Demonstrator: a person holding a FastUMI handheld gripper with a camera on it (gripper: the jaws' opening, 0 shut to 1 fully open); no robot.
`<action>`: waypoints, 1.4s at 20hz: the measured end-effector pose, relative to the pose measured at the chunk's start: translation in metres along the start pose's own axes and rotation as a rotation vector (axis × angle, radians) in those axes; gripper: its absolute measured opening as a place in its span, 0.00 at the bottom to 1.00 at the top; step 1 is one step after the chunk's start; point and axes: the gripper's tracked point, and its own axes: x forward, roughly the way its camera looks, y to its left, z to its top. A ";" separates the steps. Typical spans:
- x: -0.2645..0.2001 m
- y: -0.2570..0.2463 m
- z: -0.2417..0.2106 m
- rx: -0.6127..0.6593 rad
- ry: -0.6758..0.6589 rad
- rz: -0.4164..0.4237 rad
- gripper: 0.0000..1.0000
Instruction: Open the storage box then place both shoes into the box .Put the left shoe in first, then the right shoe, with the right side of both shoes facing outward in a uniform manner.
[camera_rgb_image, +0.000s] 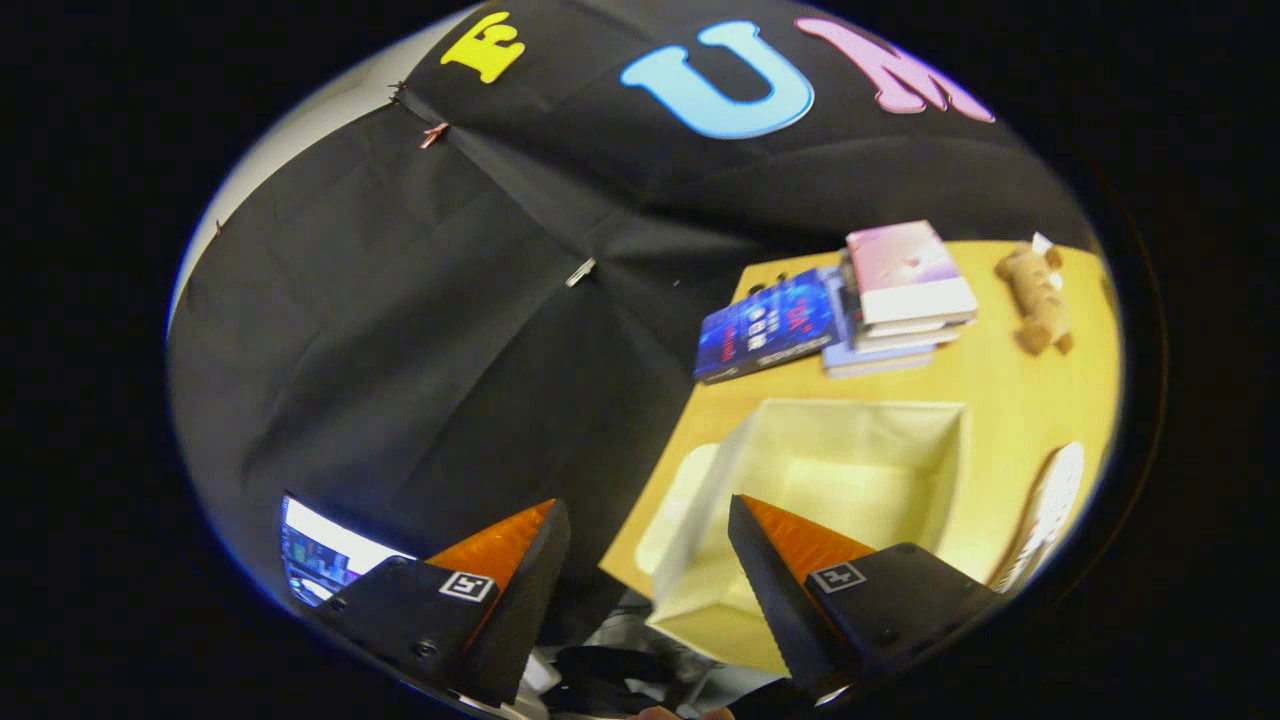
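Hand-held gripper (648, 560): fingers spread, pinching nothing.
Box (830, 480): open, empty, just ahead on the counter (1010, 390).
Shoe (1045, 515): right of box; probably light, best held by its collar.

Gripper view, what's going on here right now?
A person is holding a handheld gripper with its jaws apart and nothing between them, hovering off the near edge of a wooden table. Just ahead sits the cream storage box, already open and looking empty, its lid lying beside it. One shoe lies past the box's far side. Beyond the box are stacked books and a small plush toy.
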 end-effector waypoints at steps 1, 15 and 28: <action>-0.013 -0.027 0.009 -0.035 -0.048 -0.055 0.98; -0.147 -0.349 -0.074 -0.213 0.038 -0.619 0.99; -0.105 -0.430 -0.148 -0.183 0.278 -0.532 0.89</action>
